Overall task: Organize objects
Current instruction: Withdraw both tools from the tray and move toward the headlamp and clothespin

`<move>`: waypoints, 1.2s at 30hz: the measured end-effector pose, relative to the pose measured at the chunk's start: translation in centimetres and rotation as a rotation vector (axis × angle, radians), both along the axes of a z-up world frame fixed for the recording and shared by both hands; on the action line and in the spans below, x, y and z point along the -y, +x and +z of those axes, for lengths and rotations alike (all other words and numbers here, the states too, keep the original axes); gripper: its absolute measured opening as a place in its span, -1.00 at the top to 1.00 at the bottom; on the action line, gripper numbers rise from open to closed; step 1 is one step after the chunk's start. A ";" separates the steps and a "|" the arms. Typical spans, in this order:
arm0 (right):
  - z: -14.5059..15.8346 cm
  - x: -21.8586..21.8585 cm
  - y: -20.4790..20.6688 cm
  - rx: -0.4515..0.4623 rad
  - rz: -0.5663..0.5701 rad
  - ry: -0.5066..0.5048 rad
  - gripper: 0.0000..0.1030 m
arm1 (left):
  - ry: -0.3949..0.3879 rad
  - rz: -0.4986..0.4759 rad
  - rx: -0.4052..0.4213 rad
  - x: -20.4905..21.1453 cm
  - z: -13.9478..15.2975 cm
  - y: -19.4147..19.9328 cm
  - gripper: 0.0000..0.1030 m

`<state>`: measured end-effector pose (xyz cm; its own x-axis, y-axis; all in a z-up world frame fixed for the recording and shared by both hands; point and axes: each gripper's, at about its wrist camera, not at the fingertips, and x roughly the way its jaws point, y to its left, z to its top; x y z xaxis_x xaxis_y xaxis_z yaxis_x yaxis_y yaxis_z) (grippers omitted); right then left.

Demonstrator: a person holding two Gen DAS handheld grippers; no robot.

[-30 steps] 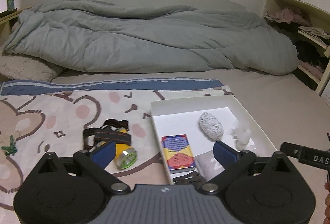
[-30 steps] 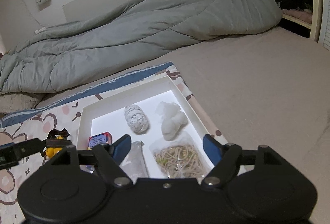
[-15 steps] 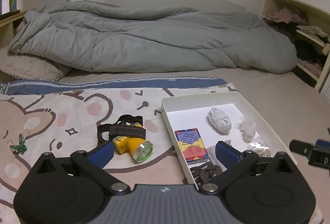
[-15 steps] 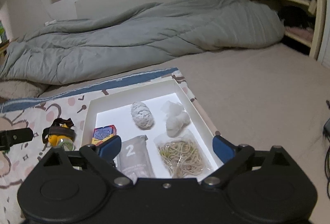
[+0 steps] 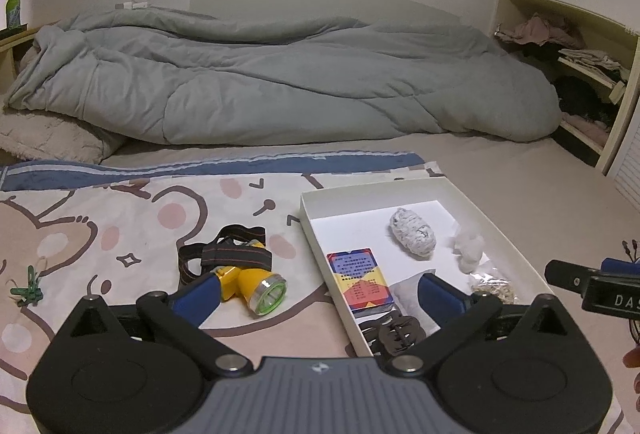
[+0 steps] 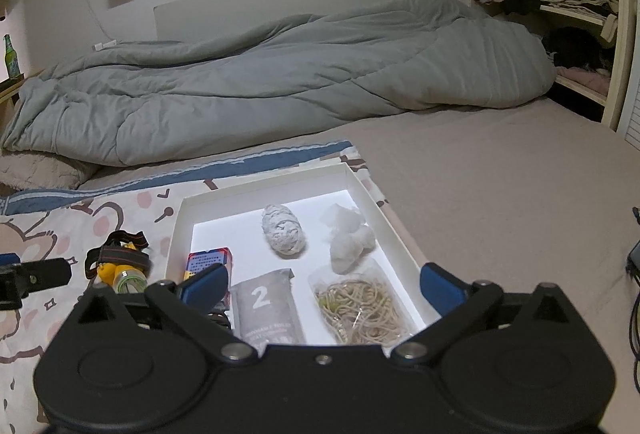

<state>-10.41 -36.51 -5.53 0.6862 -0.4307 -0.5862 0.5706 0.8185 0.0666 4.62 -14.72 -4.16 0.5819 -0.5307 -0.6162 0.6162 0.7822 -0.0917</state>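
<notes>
A white box lies on the cartoon sheet. It holds a colourful card box, a grey-white ball, white wads, a bag of rubber bands, a grey "2" pouch and a black hair claw. A yellow headlamp lies left of the box. My left gripper is open and empty, above the headlamp and the box's left side. My right gripper is open and empty over the box's near part.
A green clip lies at the far left of the sheet. A grey duvet is piled across the bed behind. Shelves with clothes stand at the right. A cable lies at the right edge.
Both grippers have pulled back and risen a little, so the box and headlamp sit further off. Both stay open and empty.
</notes>
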 end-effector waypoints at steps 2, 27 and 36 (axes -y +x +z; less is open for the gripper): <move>0.0 0.0 0.0 -0.003 -0.005 -0.006 -1.00 | -0.001 0.001 -0.001 0.0 0.0 0.0 -1.00; -1.2 -4.2 5.5 -0.042 0.048 0.040 -1.00 | 0.017 0.196 0.019 -9.7 0.3 5.3 -1.00; -1.7 -7.0 8.6 -0.022 0.082 0.066 -1.00 | 0.051 0.263 0.026 -13.8 -0.2 7.2 -1.00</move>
<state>-1.81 -29.54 -7.23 0.7042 -0.3334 -0.6269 0.5037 0.8569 0.1101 11.85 -0.94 -4.40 0.7116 -0.3281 -0.6212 0.3931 0.9188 -0.0350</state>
